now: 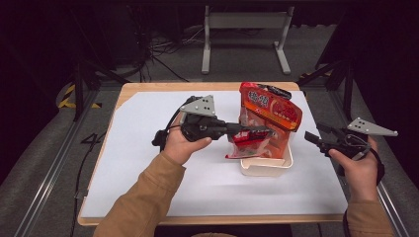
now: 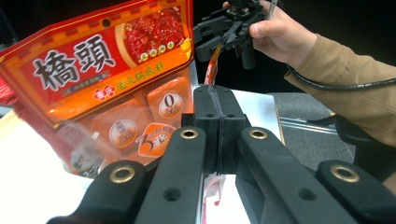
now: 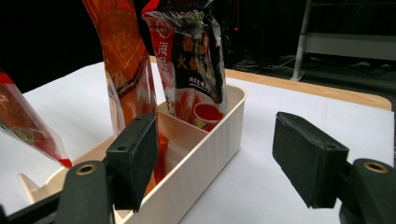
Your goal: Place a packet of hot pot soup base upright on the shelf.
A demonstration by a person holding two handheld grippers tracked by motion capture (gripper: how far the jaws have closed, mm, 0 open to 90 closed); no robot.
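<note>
Red sauce packet (image 1: 245, 139) is pinched flat between the closed jaws of the left gripper (image 1: 257, 131), hanging at the near end of the cream tray (image 1: 267, 168) on the white table (image 1: 148, 163). Big orange pouch (image 1: 271, 112) and a dark pouch (image 3: 194, 51) stand upright in the tray. Right gripper (image 1: 312, 138) idles just right of the tray, jaws wide, holding nothing. Risk, as I read it: the grip is on a thin edge, so the packet could slip out, or it could knock the orange pouch over going in.
</note>
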